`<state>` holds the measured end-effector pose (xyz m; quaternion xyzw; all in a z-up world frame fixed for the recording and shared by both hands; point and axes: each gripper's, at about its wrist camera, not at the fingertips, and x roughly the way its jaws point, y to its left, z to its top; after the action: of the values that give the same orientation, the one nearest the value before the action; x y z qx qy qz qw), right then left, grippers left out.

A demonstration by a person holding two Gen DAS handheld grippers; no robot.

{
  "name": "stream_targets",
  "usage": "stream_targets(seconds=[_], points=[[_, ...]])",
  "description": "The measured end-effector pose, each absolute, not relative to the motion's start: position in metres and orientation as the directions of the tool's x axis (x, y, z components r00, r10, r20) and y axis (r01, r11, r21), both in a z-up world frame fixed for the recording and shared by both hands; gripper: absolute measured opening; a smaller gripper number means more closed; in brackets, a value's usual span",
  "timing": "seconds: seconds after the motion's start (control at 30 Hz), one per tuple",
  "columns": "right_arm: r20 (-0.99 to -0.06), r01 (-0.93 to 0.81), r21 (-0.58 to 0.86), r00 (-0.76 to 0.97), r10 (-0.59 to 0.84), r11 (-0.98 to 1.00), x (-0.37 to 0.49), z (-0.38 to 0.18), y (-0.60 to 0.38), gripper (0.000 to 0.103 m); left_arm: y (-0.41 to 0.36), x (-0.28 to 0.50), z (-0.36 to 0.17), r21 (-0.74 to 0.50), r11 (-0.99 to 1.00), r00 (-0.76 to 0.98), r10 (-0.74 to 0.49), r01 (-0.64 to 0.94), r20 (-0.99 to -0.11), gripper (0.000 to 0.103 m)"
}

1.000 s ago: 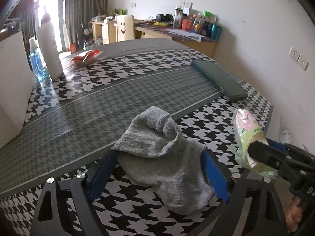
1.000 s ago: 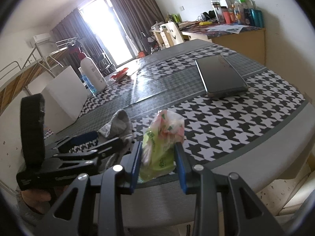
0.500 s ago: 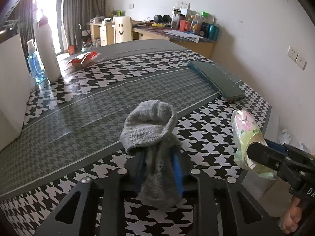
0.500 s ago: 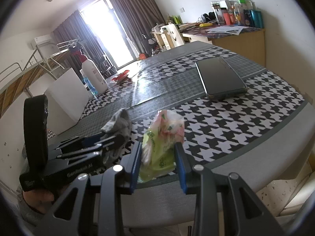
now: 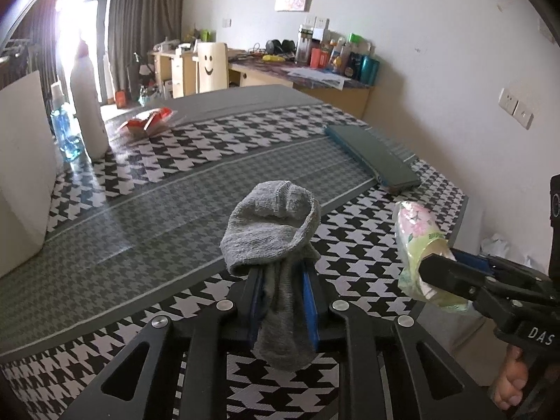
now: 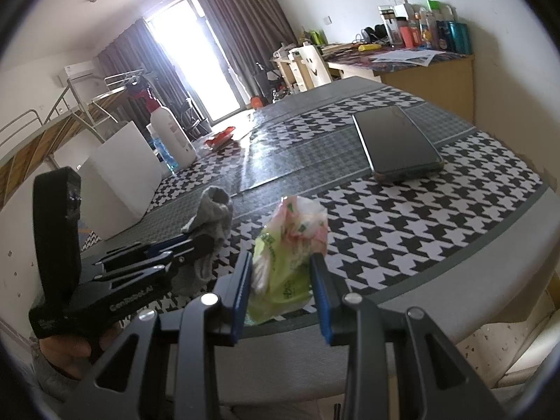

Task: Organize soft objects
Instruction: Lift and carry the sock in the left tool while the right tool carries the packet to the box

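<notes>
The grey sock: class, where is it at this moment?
The grey sock is pinched in the left gripper above the houndstooth table's near edge, left of the tissue pack held by the right gripper.

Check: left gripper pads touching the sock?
Touching. The left wrist view shows both blue pads of the left gripper pressed against the bunched grey sock; the jaws have just been closing on it.

Crumpled grey sock (image 5: 276, 245) and green floral tissue pack (image 6: 287, 248), both lifted above table.
</notes>
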<state>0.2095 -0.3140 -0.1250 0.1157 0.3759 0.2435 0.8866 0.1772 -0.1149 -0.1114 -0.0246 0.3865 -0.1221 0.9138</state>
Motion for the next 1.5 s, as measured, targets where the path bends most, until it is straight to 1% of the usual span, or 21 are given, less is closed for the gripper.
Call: stream_targets(seconds=[0.27, 0.53, 0.93, 1.5], points=[[-0.598, -0.370, 0.379, 0.601, 0.530, 0.848, 0.207, -0.117, -0.304, 0.038, -0.105, 0.164, -0.095, -0.109, 0.975, 0.716, -0.216, 0.192, -0.664, 0.022], [-0.589, -0.394, 0.361, 0.606, 0.534, 0.845, 0.205, -0.111, -0.294, 0.038, -0.092, 0.155, -0.087, -0.107, 0.981, 0.740, -0.192, 0.162, -0.645, 0.022], [-0.577, -0.426, 0.342, 0.608, 0.545, 0.837, 0.201, -0.102, -0.282, 0.038, -0.080, 0.146, -0.083, -0.103, 0.983, 0.753, -0.183, 0.152, -0.632, 0.022], [-0.571, -0.480, 0.321, 0.590, 0.571, 0.816, 0.200, -0.094, -0.249, 0.038, -0.049, 0.131, -0.074, -0.105, 0.990, 0.782, -0.138, 0.093, -0.608, 0.022]])
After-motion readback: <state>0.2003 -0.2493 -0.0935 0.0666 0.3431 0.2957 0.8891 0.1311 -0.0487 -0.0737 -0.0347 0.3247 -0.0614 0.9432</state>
